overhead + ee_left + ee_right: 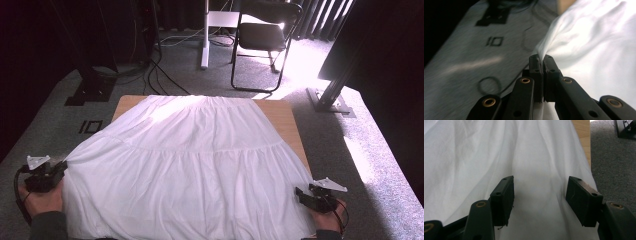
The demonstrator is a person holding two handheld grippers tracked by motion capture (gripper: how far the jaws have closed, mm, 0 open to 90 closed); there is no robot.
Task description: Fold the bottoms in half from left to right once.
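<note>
my left gripper (541, 58) is clamped tight on the left edge of the white tiered skirt (190, 165); in the left gripper view the two black jaws meet with a thin pinch of the fabric squeezed between them, and the cloth fans out to the right from that pinch. in the high view that gripper (59, 169) sits at the skirt's left side, near the lower tier, with my left hand (42, 200) behind it.

my right gripper (539, 197) stands with its jaws spread wide; in the right gripper view the fabric lies under and between them, and neither pad presses on it. in the high view it (302, 194) sits at the skirt's right edge, near the hem, my right hand (327, 212) behind it.

the skirt lies spread flat over a wooden table (285, 117), waistband at the far end, hem toward me, its wide lower tiers spilling past both side edges of the tabletop. the table's wood shows at the far corners.

beyond that is grey carpet (380, 150), a black folding chair (265, 37) past the far end of the table, and loose cables (160, 75) trailing across the floor at the far left.
</note>
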